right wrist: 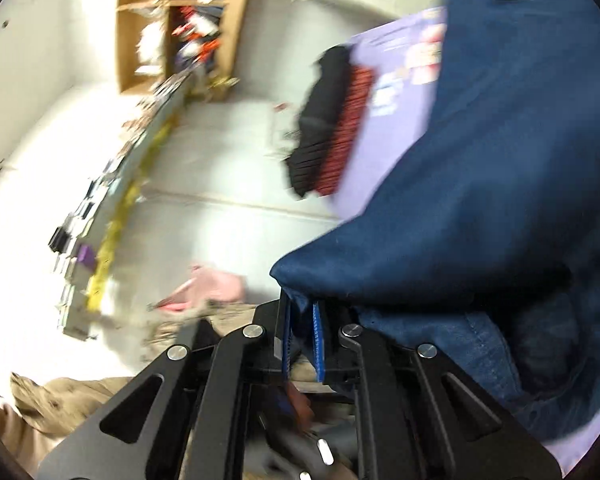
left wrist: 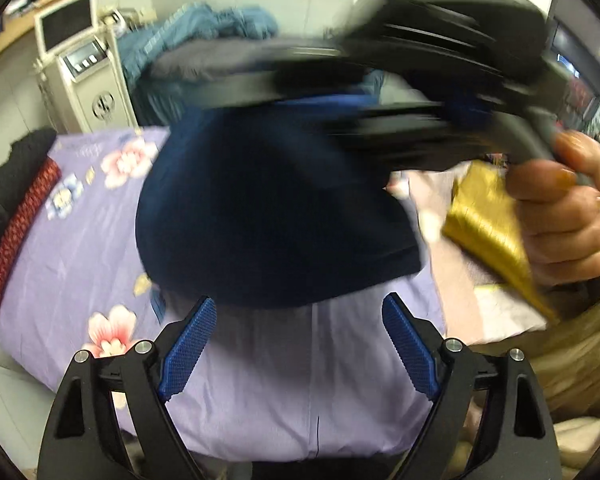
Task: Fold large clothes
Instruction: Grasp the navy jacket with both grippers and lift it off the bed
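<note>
Between my right tongs' (right wrist: pixel 302 326) clenched blue pads hangs a corner of the large navy-blue cloth garment (left wrist: pixel 268 200), draped ahead over the lilac flowered bedsheet (left wrist: pixel 80 232). My left tongs (left wrist: pixel 298 344) gape released just below its hem, nothing between them. Left of both lies a folded black-and-red knit (left wrist: pixel 16 208).

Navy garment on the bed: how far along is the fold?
Done: the right tool has clamped an edge of the navy garment and lifted it off the purple sheet. In hand: the cloth hangs bunched from that tool. Left: the left tool is open and empty below the hem; no neat fold shows, so spreading and folding remain.
</note>
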`<state>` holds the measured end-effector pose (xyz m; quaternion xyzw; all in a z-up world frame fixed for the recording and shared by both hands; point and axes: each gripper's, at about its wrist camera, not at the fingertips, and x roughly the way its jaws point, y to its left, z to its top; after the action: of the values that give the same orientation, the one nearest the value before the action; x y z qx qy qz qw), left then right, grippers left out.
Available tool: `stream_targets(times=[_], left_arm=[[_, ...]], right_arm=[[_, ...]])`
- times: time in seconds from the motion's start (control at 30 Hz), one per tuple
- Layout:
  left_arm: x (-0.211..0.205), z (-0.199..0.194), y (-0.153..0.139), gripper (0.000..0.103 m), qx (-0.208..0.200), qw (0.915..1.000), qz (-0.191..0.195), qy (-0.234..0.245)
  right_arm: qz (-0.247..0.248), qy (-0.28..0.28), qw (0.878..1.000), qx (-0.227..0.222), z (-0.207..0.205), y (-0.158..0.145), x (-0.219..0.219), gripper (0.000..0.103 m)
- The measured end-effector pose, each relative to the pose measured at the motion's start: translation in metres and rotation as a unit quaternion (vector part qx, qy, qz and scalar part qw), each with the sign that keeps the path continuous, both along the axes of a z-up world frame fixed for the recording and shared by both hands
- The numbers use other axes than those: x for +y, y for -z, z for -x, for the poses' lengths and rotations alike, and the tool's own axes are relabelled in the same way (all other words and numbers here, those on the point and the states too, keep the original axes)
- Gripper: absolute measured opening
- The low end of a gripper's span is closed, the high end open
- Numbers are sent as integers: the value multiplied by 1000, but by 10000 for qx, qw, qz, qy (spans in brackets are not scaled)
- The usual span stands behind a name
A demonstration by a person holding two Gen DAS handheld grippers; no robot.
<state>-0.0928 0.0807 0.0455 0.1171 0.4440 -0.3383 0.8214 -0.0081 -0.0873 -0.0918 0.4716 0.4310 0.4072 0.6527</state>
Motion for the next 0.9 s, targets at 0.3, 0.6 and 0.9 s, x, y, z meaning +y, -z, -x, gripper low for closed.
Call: stream_targets(times=[0.3,0.6,0.9], left_arm=[[59,-82,56,93,667,9743,163,-2147],[61,-148,129,69,1677,9600,200,-2233],[74,-167,116,68,1976,9623,382,-1831]], right_arm=[[1077,-681,9900,608,-101,7,102,83],[2966,101,9549,-98,-59,-13,41,83],[6000,757,7909,-938,-36,20,18,84]])
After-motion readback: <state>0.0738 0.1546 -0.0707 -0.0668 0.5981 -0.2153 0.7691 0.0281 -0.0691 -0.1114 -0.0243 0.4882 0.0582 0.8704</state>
